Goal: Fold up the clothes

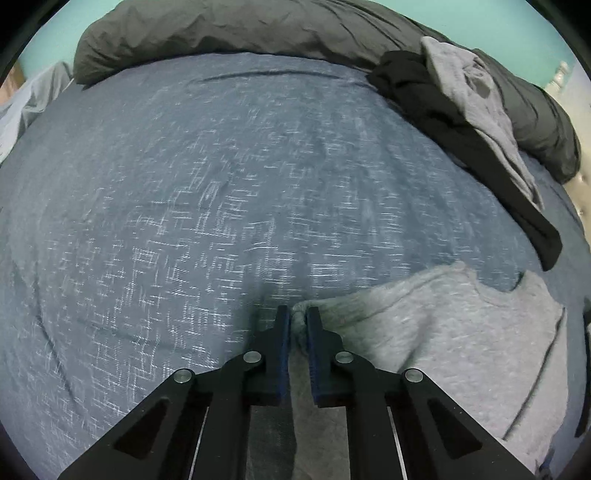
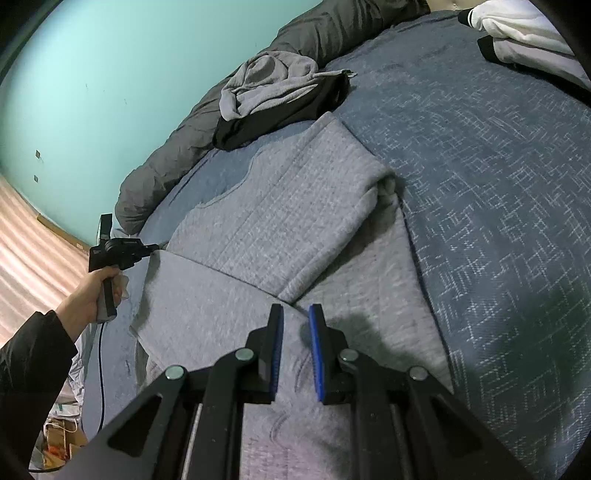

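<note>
Left tongs (image 1: 298, 314) clamp the grey sweater (image 2: 280, 206) edge; right tongs (image 2: 296, 312), nearly together, grip its fabric, its neckline toward the turquoise wall (image 2: 92, 74), lengthwise across the bed (image 2: 498, 184).

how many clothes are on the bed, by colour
grey: 2, the flat grey knit sweater being folded and the crumpled grey garment by the duvet
black: 1, the black garment under the crumpled grey one
white with black trim: 1, the white garment at the far corner
total: 4
</note>
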Available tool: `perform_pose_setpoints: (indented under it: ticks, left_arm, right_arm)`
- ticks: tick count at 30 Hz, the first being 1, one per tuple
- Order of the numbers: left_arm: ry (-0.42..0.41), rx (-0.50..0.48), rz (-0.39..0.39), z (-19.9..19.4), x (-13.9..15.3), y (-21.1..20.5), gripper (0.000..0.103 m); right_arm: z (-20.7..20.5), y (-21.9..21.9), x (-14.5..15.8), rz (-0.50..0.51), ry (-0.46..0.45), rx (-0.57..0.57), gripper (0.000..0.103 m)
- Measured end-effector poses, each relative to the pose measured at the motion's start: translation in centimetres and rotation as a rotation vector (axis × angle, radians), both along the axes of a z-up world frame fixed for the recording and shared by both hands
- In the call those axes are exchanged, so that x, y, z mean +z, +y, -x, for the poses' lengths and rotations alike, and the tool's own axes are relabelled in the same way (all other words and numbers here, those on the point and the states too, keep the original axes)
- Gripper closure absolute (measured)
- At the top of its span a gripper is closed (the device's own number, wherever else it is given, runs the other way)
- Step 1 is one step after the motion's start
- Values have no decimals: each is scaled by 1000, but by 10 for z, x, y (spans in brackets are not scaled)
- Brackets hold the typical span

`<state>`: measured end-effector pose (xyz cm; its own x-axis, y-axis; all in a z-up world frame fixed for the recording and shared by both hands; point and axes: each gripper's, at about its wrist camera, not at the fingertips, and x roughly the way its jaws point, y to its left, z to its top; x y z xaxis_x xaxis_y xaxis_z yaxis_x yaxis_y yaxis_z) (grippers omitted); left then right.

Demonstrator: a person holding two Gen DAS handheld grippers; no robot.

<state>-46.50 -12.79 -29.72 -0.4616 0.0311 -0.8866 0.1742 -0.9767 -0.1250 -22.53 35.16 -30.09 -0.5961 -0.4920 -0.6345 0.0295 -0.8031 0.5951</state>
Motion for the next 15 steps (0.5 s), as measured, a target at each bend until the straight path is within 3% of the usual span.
perform_pose_setpoints:
  ticks: [5,15]
  left_arm:
    - [3,1,43,7,-7,-1,94]
    - [36,-24,75,25,6,2,95]
  right_arm:
    - [-2,-1,4,-5,10,7,90]
    - [0,-2,2,-11,4,14,90]
